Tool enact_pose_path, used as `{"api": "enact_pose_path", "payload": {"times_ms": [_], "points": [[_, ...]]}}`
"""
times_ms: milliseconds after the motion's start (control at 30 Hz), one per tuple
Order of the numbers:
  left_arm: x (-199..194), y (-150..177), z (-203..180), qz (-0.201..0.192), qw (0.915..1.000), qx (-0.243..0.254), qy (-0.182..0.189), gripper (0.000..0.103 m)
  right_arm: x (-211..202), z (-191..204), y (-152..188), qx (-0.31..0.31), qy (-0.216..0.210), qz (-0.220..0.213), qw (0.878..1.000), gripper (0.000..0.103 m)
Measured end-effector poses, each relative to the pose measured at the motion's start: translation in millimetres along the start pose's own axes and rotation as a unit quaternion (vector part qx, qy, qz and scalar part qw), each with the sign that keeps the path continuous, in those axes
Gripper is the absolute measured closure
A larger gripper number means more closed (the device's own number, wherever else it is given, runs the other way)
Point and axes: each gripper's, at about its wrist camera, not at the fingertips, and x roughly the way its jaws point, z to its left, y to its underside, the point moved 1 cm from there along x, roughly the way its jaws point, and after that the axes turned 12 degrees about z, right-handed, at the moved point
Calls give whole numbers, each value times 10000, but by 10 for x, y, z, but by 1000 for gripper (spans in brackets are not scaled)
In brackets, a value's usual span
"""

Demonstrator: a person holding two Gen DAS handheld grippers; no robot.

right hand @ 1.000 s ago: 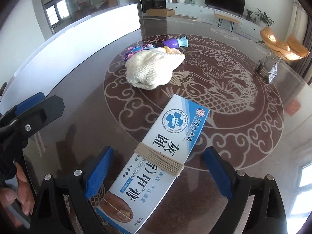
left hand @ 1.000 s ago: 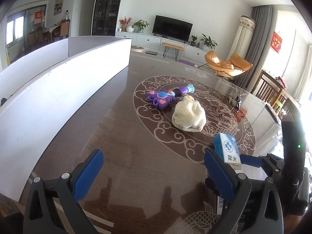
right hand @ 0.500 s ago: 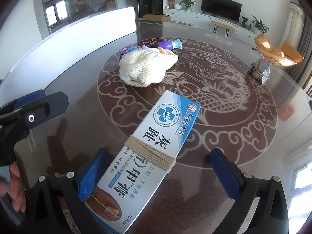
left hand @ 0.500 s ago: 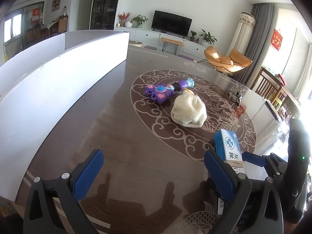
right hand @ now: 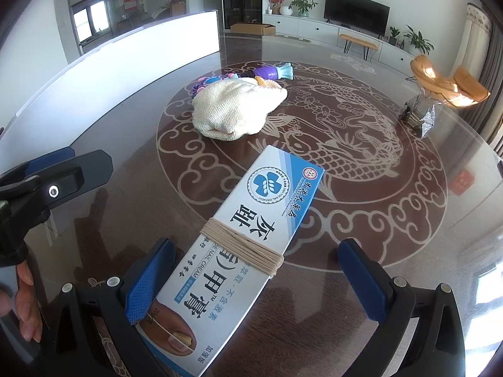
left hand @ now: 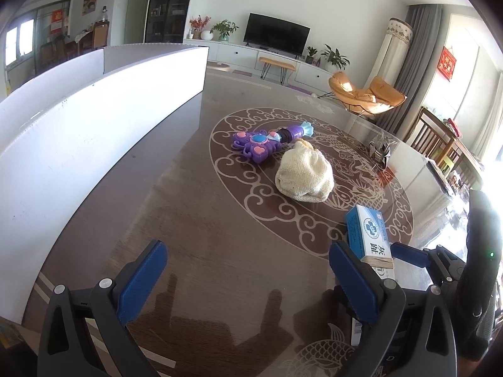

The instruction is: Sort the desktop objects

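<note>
Table (right hand: 125,169): dark brown, glossy, with a pale circular scroll, dragon and fish motif. Box (right hand: 251,235): white and blue, black characters, blue round emblem, beige twine band. Knitted pouch (right hand: 235,110): cream. Toy (left hand: 261,141): purple with pink hearts and a light-blue tip. Board (left hand: 78,132) at left: plain white. Gripper pads (right hand: 147,279): blue on black.

Table (right hand: 125,163): glossy, glass-smooth dark top, reflective. Pouch (right hand: 234,111): cream knitted cloth, coarse weave. Toy (left hand: 257,143): shiny purple plastic. Box (right hand: 245,251): smooth printed cardboard, bound with rough twine (right hand: 242,246). Gripper pads (right hand: 147,279): blue, textured. Partition (left hand: 78,125): matt white board.
</note>
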Motion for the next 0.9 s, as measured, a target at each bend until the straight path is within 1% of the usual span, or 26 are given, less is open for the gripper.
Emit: {"api": "enact_pose_path", "payload": {"times_ms": [200,233,267,300,333,400,467,733,867,900], "points": [[17,-6,-7,25,10000,11,-18,0,-10,7,6,9,17,-29,10000,0],[21,-7,-8,31,10000,14,-18,0,-21,5,16,36,44,-66,10000,2],[27,-9,-12,39,10000,18,-19,0,-36,-12,23,80,57,-111,9999,7],[35,-12,-15,50,10000,22,-19,0,-54,-33,28,109,76,-162,9998,16],[45,-14,-15,63,10000,24,-21,0,-76,-61,30,116,85,-212,9997,22],[66,-17,-18,93,10000,28,-22,0,-104,-141,32,162,106,-238,9995,44],[82,-17,-22,119,9999,31,-19,0,-117,-253,34,239,196,-223,9993,54],[124,-17,-31,201,9998,43,-14,0,-156,-879,137,987,520,-302,9933,54],[155,-16,-59,273,9996,94,-52,0,-167,-950,152,1094,495,-312,9923,52],[163,-14,-65,286,9995,111,-60,0,-160,-935,145,1063,510,-301,9926,50]]}}
